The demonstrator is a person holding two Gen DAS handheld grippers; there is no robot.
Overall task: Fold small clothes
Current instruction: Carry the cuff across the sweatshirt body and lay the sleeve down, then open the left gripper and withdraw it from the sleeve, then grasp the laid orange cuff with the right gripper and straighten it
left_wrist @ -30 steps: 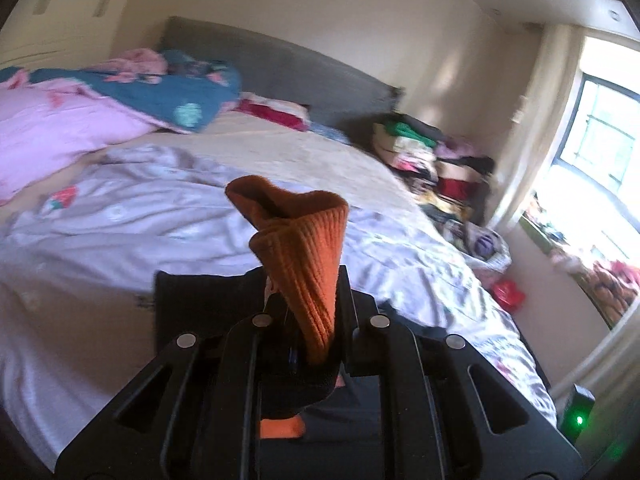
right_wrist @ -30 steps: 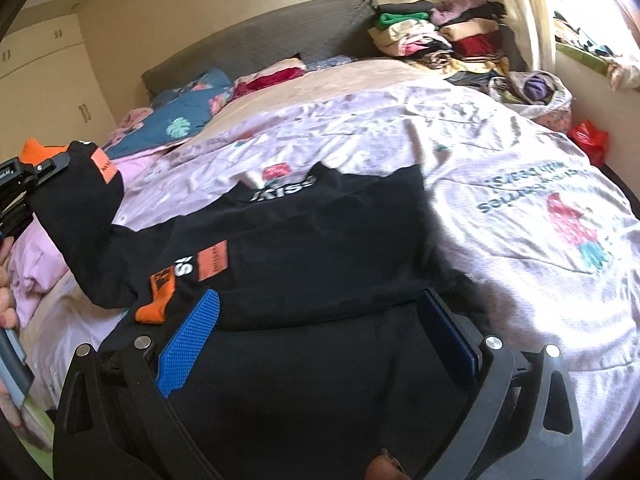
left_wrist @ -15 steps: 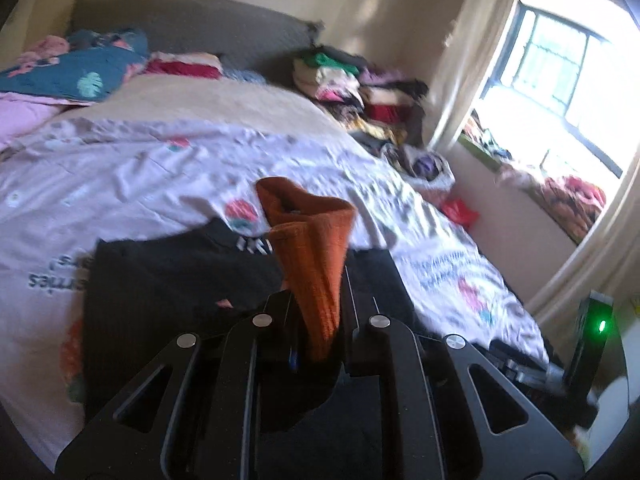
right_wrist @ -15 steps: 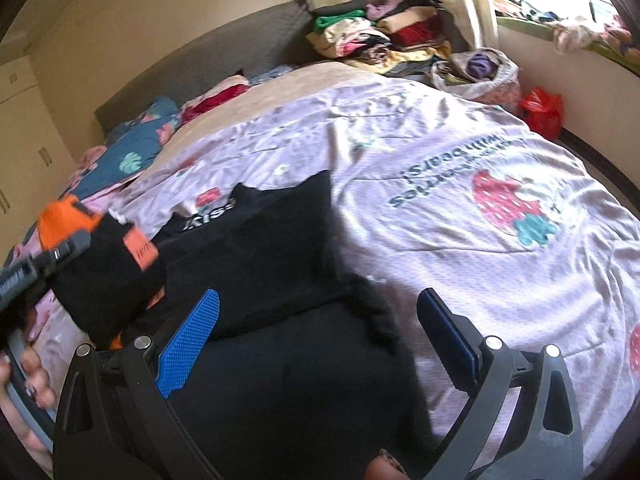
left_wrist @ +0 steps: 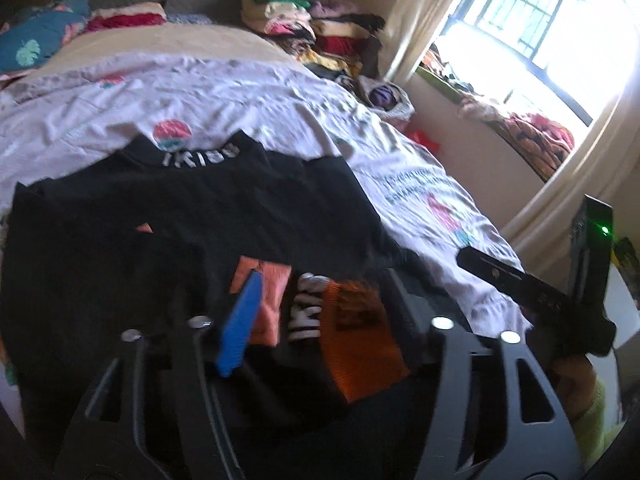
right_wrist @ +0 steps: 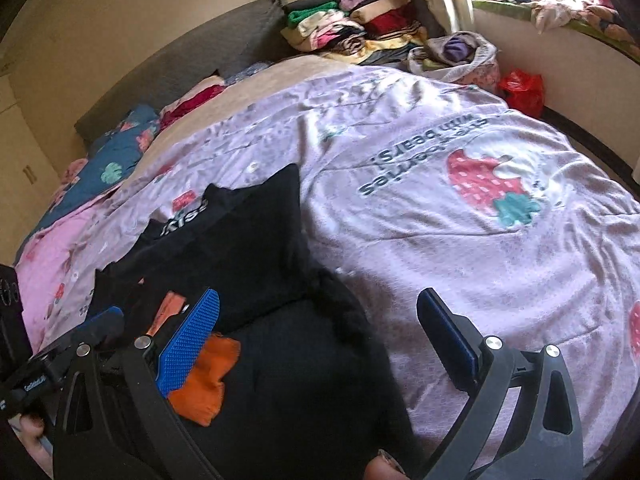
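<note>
A black sweatshirt [left_wrist: 192, 216] with an orange ribbed cuff [left_wrist: 360, 336] is spread on the lilac printed bedspread [right_wrist: 440, 160], near its nearer edge, with a sleeve laid over the body so that the cuff rests on the black cloth. The left gripper [left_wrist: 320, 312] is seen with its jaws opening; the cuff lies between the blue pad [left_wrist: 240, 320] and the far finger, but it is not pressed by either — it appears released. The right gripper [right_wrist: 320, 320] is held wide apart over the lower black cloth, and nothing is gripped by it. The garment is judged soft, light and limp: it will drape and crease wherever it is lifted, and thin single layers may slip from the pads. A firmer hold is expected at the thicker ribbed parts — cuff, hem or collar — or at a doubled edge. In the left wrist view the collar, marked by white lettering [left_wrist: 200, 158], is pointed away towards the headboard [right_wrist: 180, 72], so the long axis is taken to run from the grippers up the bed, with the hem nearest. The stacked clothes [right_wrist: 352, 20] beside the headboard are well apart.
</note>
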